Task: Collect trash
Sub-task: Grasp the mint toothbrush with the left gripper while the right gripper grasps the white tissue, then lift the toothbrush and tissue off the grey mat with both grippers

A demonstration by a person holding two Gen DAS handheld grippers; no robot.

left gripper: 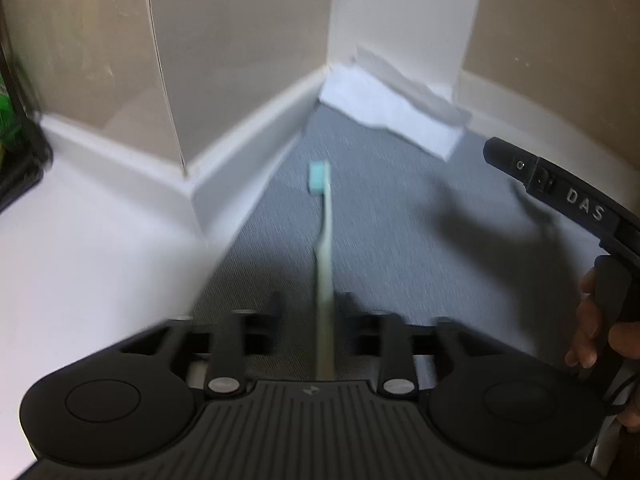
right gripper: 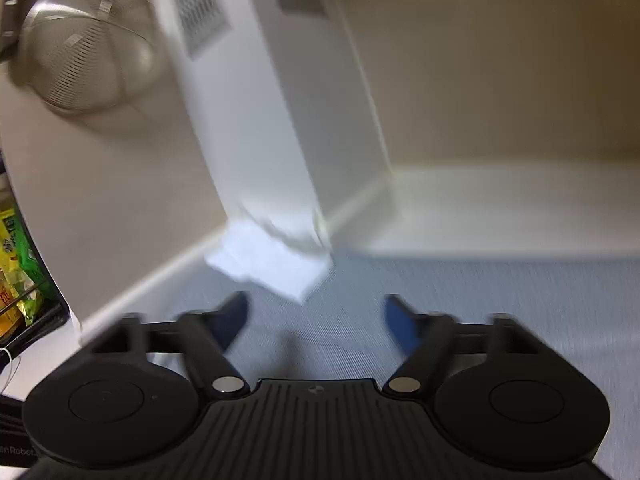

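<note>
Fingers of the left gripper stood apart with a toothbrush running up between them — its pale green handle lay closer to the right finger, and the blur hid whether either pad touched it. The toothbrush's teal head pointed toward the corner of the room, over grey carpet. Beyond it, a sheet of white paper lay crumpled against the foot of a white column, where the skirting boards met. A white panel filled the left of that view, with a dark bin edge and something green behind it. At the right edge, a person's hand gripped the black handle of the other tool.

Fingers of the right gripper were spread wide — nothing lay between the blue pads, only carpet. Just ahead lay the same white paper, at the base of the column, clear of the fingertips. To the left, colourful wrappers showed inside a dark container, and a metal mesh bowl hung higher up.
</note>
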